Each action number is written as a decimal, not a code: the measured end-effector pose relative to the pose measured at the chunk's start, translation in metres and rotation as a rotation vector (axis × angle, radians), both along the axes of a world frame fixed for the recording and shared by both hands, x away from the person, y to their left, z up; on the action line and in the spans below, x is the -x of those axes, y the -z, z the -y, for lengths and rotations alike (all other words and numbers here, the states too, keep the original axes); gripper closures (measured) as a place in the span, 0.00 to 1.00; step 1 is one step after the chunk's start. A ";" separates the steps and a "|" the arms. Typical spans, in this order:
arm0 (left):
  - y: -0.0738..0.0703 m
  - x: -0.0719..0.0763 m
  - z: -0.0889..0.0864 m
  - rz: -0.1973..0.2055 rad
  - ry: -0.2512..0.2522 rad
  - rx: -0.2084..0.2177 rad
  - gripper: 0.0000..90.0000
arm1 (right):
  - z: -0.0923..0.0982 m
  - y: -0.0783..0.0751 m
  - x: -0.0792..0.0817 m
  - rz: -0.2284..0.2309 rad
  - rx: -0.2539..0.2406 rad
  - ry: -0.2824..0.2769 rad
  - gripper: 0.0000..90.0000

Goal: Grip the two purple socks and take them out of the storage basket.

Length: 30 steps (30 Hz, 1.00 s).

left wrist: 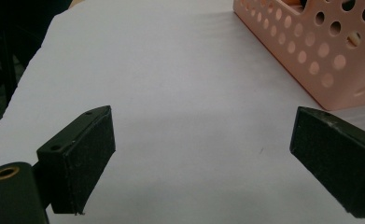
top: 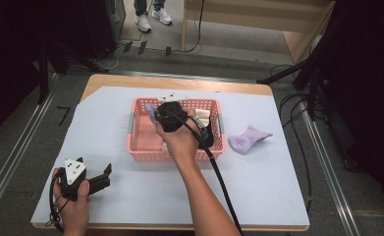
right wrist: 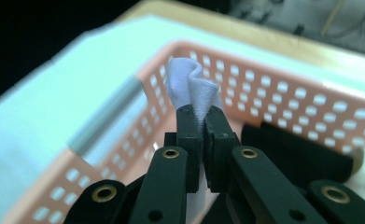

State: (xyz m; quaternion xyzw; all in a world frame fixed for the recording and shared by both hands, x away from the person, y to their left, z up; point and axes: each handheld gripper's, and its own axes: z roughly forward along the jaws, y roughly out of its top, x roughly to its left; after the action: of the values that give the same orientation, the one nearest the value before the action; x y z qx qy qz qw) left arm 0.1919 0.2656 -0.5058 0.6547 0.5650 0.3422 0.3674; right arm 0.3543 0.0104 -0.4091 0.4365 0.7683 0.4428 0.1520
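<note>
Nearest the person, the left gripper (top: 99, 180) rests low on the white sheet over the desk (top: 258, 187), jaws spread wide with nothing between them. Farther in, the right gripper (right wrist: 204, 122) hangs over the pink basket (top: 144, 155), its jaws pinched tight on a fold of lilac cloth (right wrist: 192, 88) that stands up above the pads inside the basket, near its far-left corner. A black item (right wrist: 301, 154) lies in the basket beside it. Another lilac cloth (top: 248, 139) lies on the sheet just right of the basket
</note>
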 end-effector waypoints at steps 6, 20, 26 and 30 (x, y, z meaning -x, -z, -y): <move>0.000 0.000 0.000 0.000 -0.002 0.001 0.08 | 0.010 -0.013 0.005 0.094 -0.069 0.007 0.97; 0.000 0.000 0.000 -0.003 -0.002 -0.001 0.08 | 0.043 -0.036 0.011 0.233 -0.155 0.069 0.97; 0.000 0.000 0.000 0.001 -0.001 -0.004 0.08 | 0.068 -0.043 0.013 0.283 -0.154 0.122 0.97; 0.000 0.000 0.001 0.002 -0.002 -0.004 0.08 | 0.085 -0.044 0.015 0.303 -0.152 0.158 0.97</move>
State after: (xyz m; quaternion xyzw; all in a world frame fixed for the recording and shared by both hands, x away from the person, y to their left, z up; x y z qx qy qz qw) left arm 0.1919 0.2650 -0.5059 0.6546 0.5646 0.3445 0.3662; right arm 0.3396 -0.0747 -0.3647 0.4341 0.6642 0.5469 0.2671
